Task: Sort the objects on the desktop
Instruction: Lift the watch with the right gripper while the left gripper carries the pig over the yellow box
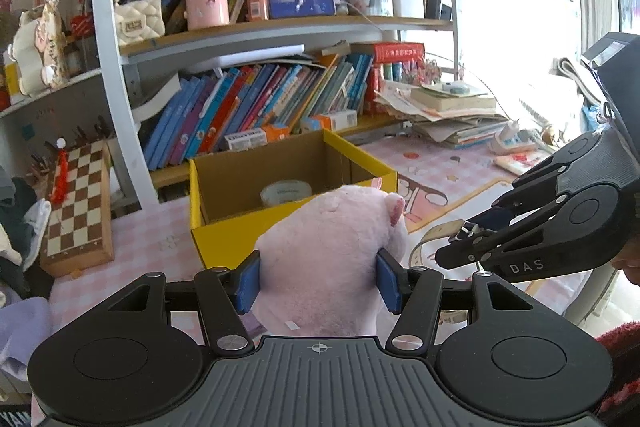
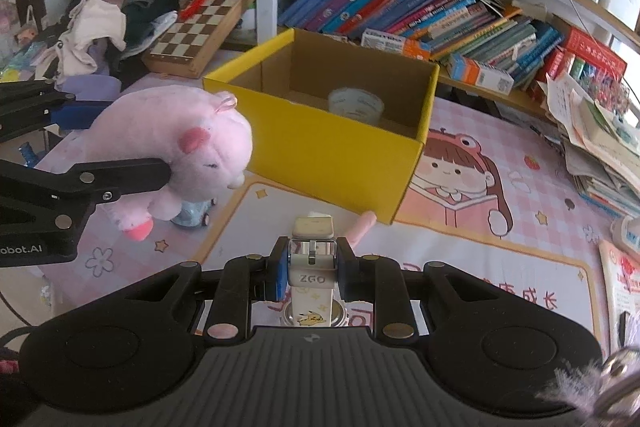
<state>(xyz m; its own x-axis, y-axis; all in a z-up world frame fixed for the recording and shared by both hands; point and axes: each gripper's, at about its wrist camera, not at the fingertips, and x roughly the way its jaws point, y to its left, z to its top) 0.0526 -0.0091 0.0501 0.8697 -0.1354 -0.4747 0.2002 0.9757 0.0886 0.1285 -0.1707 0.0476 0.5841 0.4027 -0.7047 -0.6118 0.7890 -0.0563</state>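
Pink plush pig [image 1: 332, 259]: we are gripping it in the left tongs [image 1: 318, 281], whose blue pads [image 1: 248, 281] are pressing into its sides, and we are holding it clear of the worktop [image 2: 520, 227], just in front of the yellow cardboard box [image 2: 332, 147]. Cream watch [image 2: 312, 267], strap marked ZGO with a cartoon print: we are pinching it by the strap, at the buckle, in the right tongs [image 2: 312, 271], which are pressed tight on it, its free end pointing toward the box. Yellow box, open-topped, brown inside: it is sitting on the pink cartoon mat [image 2: 460, 179] covering the worktop and is holding a roll of tape [image 2: 355, 105] on its floor. Small blue toy car [image 2: 194, 217]: it is standing on the mat below the pig. Folding chessboard [image 2: 200, 27]: it is lying left of the box beside a heap of clothes [image 2: 108, 15]. Bookshelf [image 1: 256, 107]: it is standing behind the box, packed with leaning books.
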